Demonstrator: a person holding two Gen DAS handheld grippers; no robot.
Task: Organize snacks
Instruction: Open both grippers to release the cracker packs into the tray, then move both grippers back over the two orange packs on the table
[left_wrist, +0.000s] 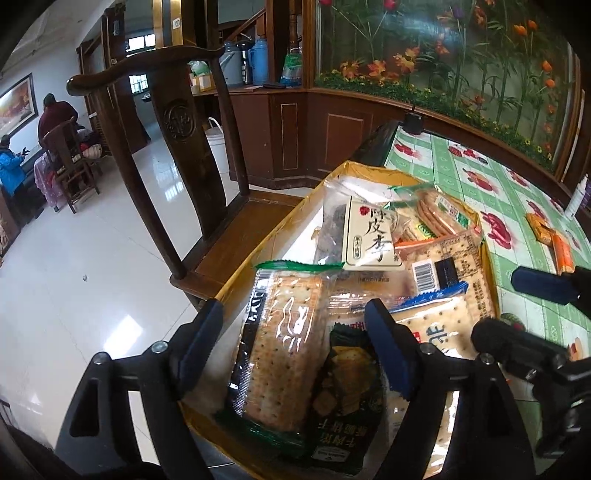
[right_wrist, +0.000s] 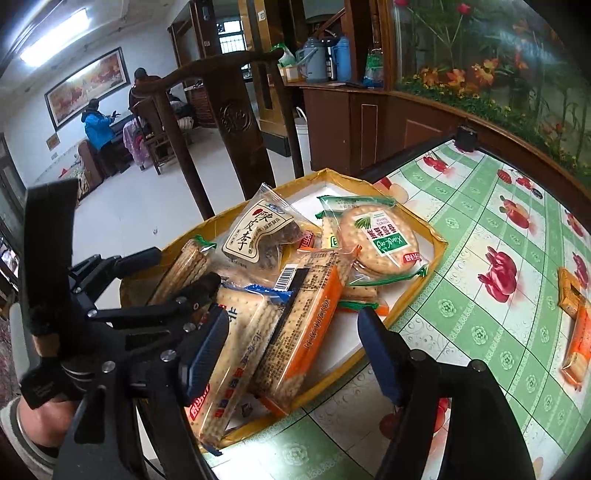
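Note:
A yellow cardboard box (left_wrist: 295, 210) (right_wrist: 325, 173) at the table's edge holds several snack packets. My left gripper (left_wrist: 295, 343) is open above a green-edged cracker packet (left_wrist: 284, 350) and a dark snack bag (left_wrist: 347, 391); neither pad presses on them. My right gripper (right_wrist: 293, 350) is open over a blue-edged cracker packet (right_wrist: 240, 343) and an orange-edged one (right_wrist: 303, 321), both lying in the box. Farther back lie a cream plum packet (left_wrist: 369, 236) (right_wrist: 255, 236) and a round cracker packet (right_wrist: 380, 240). Orange packets (left_wrist: 550, 240) (right_wrist: 576, 332) rest on the tablecloth to the right.
The table (left_wrist: 461, 177) (right_wrist: 480, 332) has a green patterned cloth. A dark wooden chair (left_wrist: 184, 147) (right_wrist: 240, 129) stands right behind the box. A bottle (left_wrist: 578, 195) is at the far right. Two people stand far back in the room.

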